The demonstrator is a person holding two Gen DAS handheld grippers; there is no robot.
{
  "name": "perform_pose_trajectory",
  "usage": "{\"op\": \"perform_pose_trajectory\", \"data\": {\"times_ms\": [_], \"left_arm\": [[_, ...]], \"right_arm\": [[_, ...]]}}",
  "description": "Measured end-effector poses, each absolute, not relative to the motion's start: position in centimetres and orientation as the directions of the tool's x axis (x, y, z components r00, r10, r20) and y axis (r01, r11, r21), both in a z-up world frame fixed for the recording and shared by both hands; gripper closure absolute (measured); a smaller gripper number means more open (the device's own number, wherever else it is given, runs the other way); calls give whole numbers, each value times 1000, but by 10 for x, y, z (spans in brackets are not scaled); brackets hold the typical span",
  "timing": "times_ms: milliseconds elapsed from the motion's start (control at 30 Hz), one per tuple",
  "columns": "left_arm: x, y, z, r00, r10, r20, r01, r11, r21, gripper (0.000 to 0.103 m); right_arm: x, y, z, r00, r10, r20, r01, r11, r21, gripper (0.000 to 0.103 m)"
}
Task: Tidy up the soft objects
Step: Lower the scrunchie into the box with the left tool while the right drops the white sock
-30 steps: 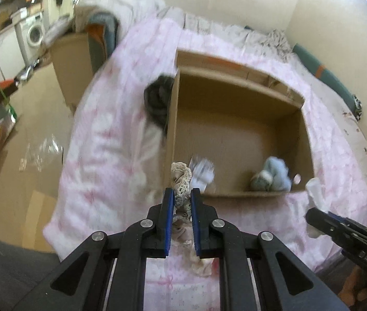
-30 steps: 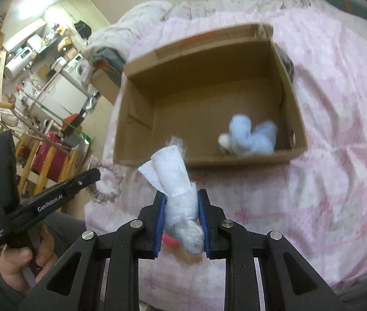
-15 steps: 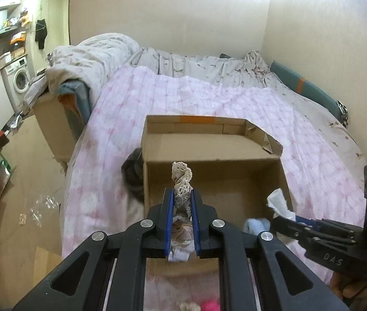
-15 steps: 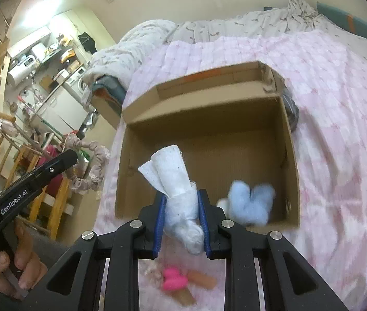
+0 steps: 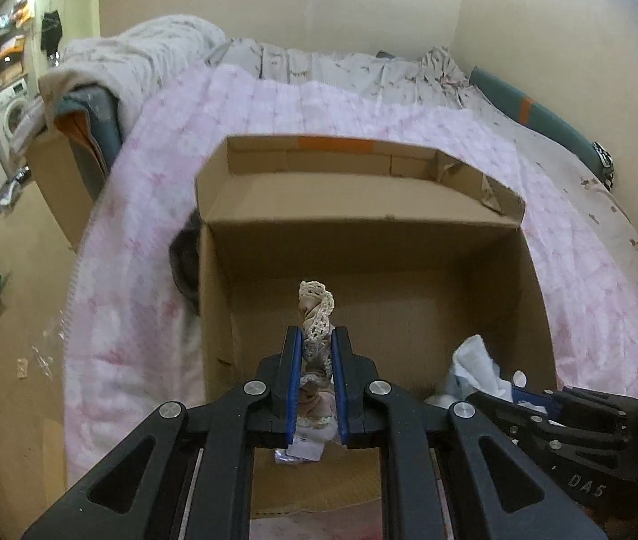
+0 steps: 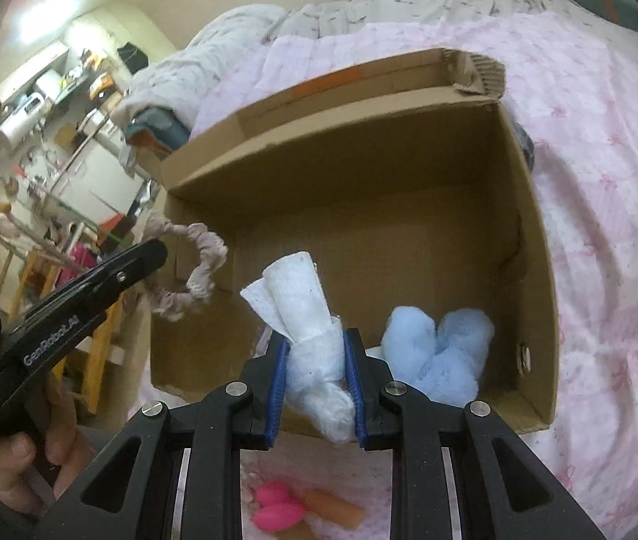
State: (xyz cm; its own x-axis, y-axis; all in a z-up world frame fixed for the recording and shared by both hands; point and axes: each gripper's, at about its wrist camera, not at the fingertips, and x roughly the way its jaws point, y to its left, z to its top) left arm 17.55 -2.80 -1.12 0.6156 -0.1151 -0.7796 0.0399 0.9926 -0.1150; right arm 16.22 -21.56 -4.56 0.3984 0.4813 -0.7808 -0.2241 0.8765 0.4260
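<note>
An open cardboard box (image 5: pixel 364 207) (image 6: pixel 530 207) lies on a pink bedspread. My left gripper (image 5: pixel 315 337) is shut on a beige lace scrunchie (image 5: pixel 316 310), held over the box's near left part; the scrunchie also shows in the right wrist view (image 6: pixel 197 270). My right gripper (image 6: pixel 314 342) is shut on a rolled white cloth (image 6: pixel 305 310), held over the box's near edge; that cloth also shows in the left wrist view (image 5: pixel 476 366). A fluffy light-blue item (image 6: pixel 436 351) lies inside the box at the near right.
A dark garment (image 5: pixel 184 261) lies against the box's left side. Pink and orange items (image 6: pixel 301 510) lie on the bedspread (image 6: pixel 611 180) in front of the box. A heaped duvet (image 5: pixel 139 63) is at the bed's far left. Floor and shelves lie to the left.
Both grippers have moved forward and down toward the box, still holding their items. The box now fills more of each view.
</note>
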Motion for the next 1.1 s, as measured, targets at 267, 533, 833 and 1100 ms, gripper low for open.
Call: {"op": "perform_pose_trajectory", "data": {"times_ms": [267,533,833,1100], "left_arm": [[173,-36,-23,594,-109,-797,60,994,-92,91],[172,-37,-29,579,-116,-807,65,993,-96,91],[169,-37,-29,579,-101,-809,65,995,-78,91],[168,-34,-30,559,-127,-819,54,992,-118,86]], "right_arm": [[166,-199,-61,342,451,-825,-221,891,396,77],[170,-194,-71,308,430,-849,-204,901,383,77],[169,-201,-67,334,441,-833,-197,897,396,77],[167,-208,-64,355,451,-819,-197,893,406,77]]}}
